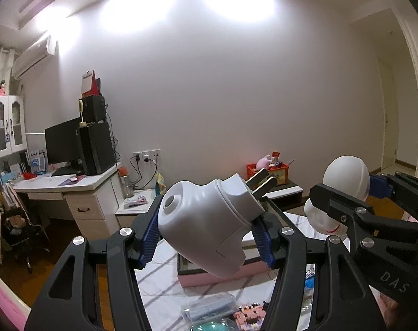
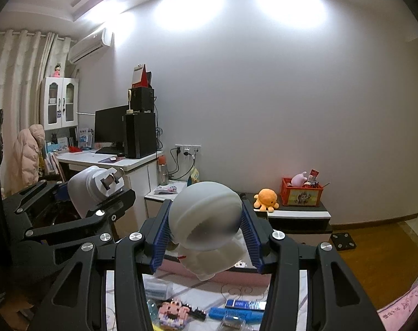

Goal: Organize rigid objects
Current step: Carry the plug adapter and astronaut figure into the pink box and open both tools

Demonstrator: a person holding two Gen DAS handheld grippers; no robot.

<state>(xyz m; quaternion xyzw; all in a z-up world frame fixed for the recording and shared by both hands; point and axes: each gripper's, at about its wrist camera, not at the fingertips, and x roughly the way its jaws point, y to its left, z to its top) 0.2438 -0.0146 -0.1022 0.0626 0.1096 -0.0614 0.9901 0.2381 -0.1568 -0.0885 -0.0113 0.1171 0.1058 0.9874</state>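
Left wrist view: the left tool [image 1: 209, 227] is clamped on a white plug adapter [image 1: 206, 223], blue pads [image 1: 149, 238] pressing its round body from both sides, metal prongs pointing up and away. Beside it on the right, the right tool [image 1: 344, 193] grips a white figurine [image 1: 344, 184] with a domed head and a small red mouth mark. In the right wrist view that figurine [image 2: 206, 220] sits between the pads of the right tool [image 2: 206, 231], head up and leaning toward the camera; the adapter [image 2: 98, 187] shows at the left in the left tool [image 2: 98, 195].

Both things are held in the air above a checked cloth, where a pink box [image 1: 222, 273] lies just below and small items are scattered nearer the camera: a brick toy [image 2: 173, 311], blue sticks [image 2: 244, 306] and a clear case [image 1: 209, 309].

I judge the step to be carrying both pieces to a storing place, probably the box. To do it well, keep each grip firm, since both bodies are rounded and smooth and could slip. Keep the two tools apart so the pieces do not knock, bring each low over its spot, and let go only once it rests.
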